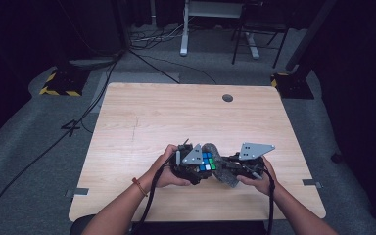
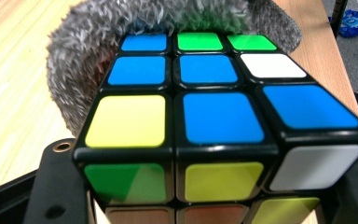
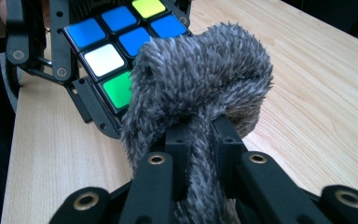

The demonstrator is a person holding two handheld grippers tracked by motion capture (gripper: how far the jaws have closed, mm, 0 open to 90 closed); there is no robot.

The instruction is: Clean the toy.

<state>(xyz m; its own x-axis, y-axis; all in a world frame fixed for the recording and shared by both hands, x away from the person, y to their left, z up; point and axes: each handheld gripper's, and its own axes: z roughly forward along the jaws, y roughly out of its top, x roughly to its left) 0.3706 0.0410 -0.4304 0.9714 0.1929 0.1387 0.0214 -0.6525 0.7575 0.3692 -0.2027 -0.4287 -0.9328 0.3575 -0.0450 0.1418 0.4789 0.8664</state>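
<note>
— High view first: where is the cube?

— The puzzle cube point(image 1: 207, 162) is held above the near part of the bench point(image 1: 142, 117), clamped in the left gripper point(image 1: 196, 164), its jaws closed on the cube's sides.

— And the other hand?

— The right gripper point(image 1: 227, 169) has its jaws pinched on a grey fuzzy cloth point(image 3: 200, 88). In the right gripper view the cloth bulges over the jaw tips and lies against the cube's green and white squares.
</note>
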